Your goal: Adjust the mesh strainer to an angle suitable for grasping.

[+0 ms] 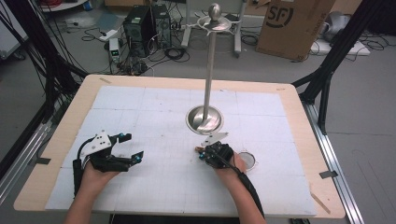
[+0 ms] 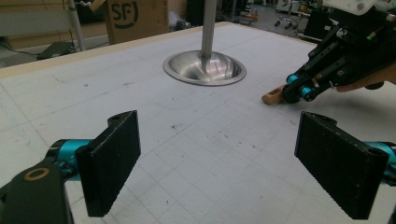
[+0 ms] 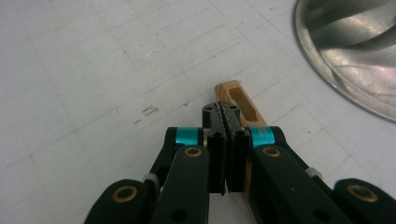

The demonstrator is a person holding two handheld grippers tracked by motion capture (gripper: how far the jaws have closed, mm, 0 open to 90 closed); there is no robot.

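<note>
High view: table (image 1: 60, 140), steel stand (image 1: 204, 119) at centre. Left gripper (image 1: 125, 150) hovers agape. Right gripper (image 3: 226, 122), jaws pressed together, lies over a wooden piece (image 3: 243, 101) beside the stand; dragging could skid it away.

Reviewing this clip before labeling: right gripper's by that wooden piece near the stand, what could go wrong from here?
1. The right gripper has its jaws pressed together above the slotted wooden piece, so it may only push it along.
2. The metal stand's base sits close; a forward slip could knock it.
</note>
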